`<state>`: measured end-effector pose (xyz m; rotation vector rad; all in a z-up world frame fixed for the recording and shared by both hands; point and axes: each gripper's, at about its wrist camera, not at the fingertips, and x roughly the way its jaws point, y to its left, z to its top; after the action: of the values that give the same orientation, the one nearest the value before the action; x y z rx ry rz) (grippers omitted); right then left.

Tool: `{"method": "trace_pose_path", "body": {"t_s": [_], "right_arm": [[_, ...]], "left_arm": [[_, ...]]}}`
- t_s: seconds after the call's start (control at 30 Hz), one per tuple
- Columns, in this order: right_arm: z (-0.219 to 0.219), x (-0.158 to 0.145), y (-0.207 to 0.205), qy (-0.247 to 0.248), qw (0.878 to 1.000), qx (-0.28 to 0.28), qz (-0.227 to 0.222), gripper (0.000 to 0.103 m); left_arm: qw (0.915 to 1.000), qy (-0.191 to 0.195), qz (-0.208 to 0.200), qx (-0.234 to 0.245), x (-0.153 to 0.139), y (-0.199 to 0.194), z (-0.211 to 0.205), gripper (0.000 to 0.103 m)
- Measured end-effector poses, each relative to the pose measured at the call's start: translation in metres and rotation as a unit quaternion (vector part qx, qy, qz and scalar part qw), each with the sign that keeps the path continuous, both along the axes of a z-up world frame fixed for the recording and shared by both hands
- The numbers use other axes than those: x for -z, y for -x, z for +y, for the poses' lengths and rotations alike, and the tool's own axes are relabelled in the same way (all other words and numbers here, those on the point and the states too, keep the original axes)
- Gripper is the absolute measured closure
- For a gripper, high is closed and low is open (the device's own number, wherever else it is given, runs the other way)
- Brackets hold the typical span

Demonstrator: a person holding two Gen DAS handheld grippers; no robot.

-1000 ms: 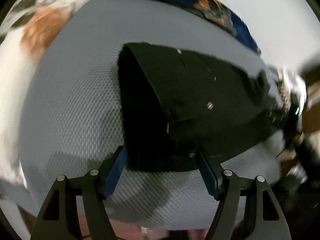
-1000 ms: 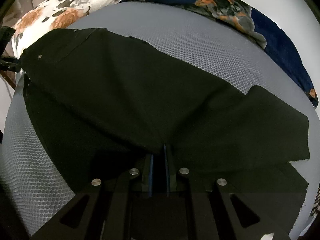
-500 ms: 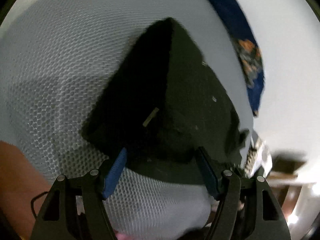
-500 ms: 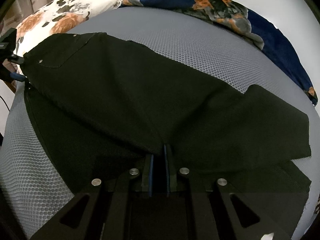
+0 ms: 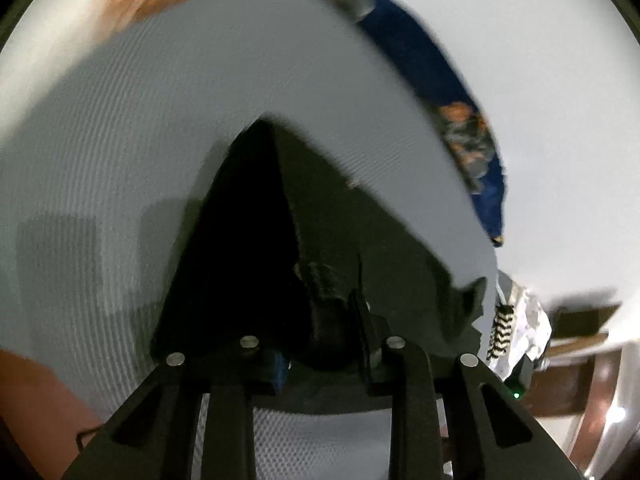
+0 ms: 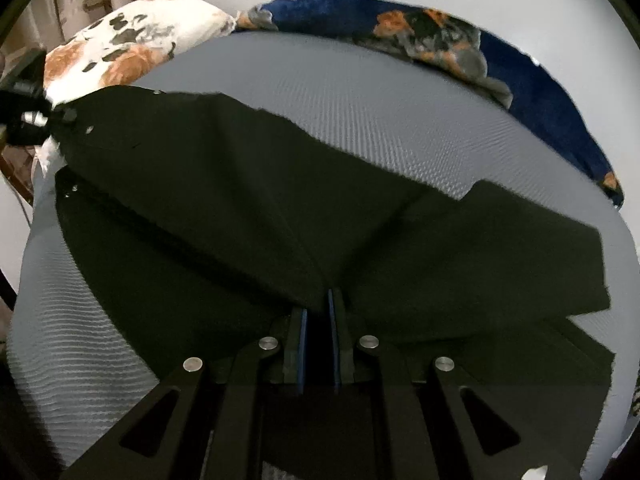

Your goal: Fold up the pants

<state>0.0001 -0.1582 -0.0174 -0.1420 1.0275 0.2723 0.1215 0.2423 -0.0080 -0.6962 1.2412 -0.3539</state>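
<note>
So: black pants (image 6: 248,200) lie spread across the grey mesh mattress (image 6: 400,112), waist end toward the white floral pillow (image 6: 132,44), legs running out to the right of the right-wrist view. Fabric reads as a soft, limp, light-to-medium woven; it sags between the held points and won't keep a shape unsupported. Not slippery against the mesh, I'd judge, so dragging will bunch it. Lift, don't slide.

Right gripper (image 6: 318,340) has its jaws nearly together, pinching a raised ridge of cloth at about mid-length. Left gripper (image 5: 324,340) has just been closing; a bunched wad at the waist corner sits between its jaws and looks clamped. In the right-wrist view it shows at the far left edge with the waist corner lifted and taut.

Best holds, as I see it: thick seamed edges, meaning waistband and hems, not single-layer mid-panel.

Edges: the near leg's hem runs close to the mattress's right border. The dark blue floral blanket (image 6: 540,92) lines the far edge, well apart from the cloth. Bare mesh beyond the pants gives room to carry the fold over. Wooden furniture (image 5: 580,360) sits past the left gripper's right side, off the bed.
</note>
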Motion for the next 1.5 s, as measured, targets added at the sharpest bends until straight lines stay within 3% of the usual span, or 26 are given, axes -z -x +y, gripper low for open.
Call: {"method": "trace_pose_path", "body": {"t_s": [0.13, 0.2, 0.3, 0.37, 0.47, 0.63, 0.8, 0.93, 1.07, 1.2, 1.33, 1.4, 1.5], "right_arm": [[0.005, -0.009, 0.013, -0.009, 1.000, -0.003, 0.000, 0.095], [0.009, -0.003, 0.019, -0.012, 1.000, -0.009, 0.014, 0.095], [0.019, 0.015, 0.028, -0.002, 0.999, -0.022, 0.042, 0.095], [0.024, 0.025, 0.031, 0.003, 0.998, -0.025, 0.055, 0.095], [0.023, 0.024, 0.034, 0.001, 0.998, -0.026, 0.060, 0.095], [0.018, 0.021, 0.043, -0.035, 0.995, -0.033, 0.086, 0.095], [0.018, 0.031, 0.043, -0.039, 0.995, -0.028, 0.093, 0.095], [0.015, 0.031, 0.040, -0.046, 0.994, -0.025, 0.097, 0.095], [0.014, 0.031, 0.040, -0.049, 0.994, -0.023, 0.091, 0.093], [0.011, 0.031, 0.035, -0.059, 0.994, -0.018, 0.088, 0.092], [0.008, 0.029, 0.035, -0.069, 0.993, -0.011, 0.090, 0.092], [0.006, 0.030, 0.034, -0.070, 0.993, -0.012, 0.090, 0.092], [0.002, 0.032, 0.031, -0.081, 0.992, -0.007, 0.098, 0.092]], "left_arm": [[0.9967, -0.031, -0.047, 0.059, -0.009, -0.004, 0.003, 0.076], [0.9943, -0.053, -0.037, 0.085, 0.006, -0.006, -0.001, 0.076], [0.9887, -0.093, 0.013, 0.117, 0.047, -0.001, -0.009, 0.076], [0.9886, -0.093, 0.021, 0.117, 0.059, 0.001, -0.011, 0.076], [0.9900, -0.084, 0.011, 0.112, 0.055, 0.005, -0.004, 0.076], [0.9830, -0.121, -0.003, 0.138, 0.050, 0.012, 0.008, 0.076], [0.9736, -0.169, -0.021, 0.152, 0.045, 0.014, -0.019, 0.071], [0.9601, -0.229, -0.041, 0.155, 0.032, 0.018, -0.023, 0.041], [0.9606, -0.223, -0.054, 0.157, 0.018, 0.021, -0.017, 0.037], [0.9464, -0.261, -0.065, 0.179, 0.013, 0.029, -0.017, 0.037], [0.9448, -0.280, -0.049, 0.163, 0.017, 0.028, -0.006, 0.037], [0.9385, -0.305, -0.070, 0.145, 0.007, 0.034, -0.005, 0.037], [0.9315, -0.308, -0.126, 0.146, -0.015, 0.046, -0.017, 0.037]]}}
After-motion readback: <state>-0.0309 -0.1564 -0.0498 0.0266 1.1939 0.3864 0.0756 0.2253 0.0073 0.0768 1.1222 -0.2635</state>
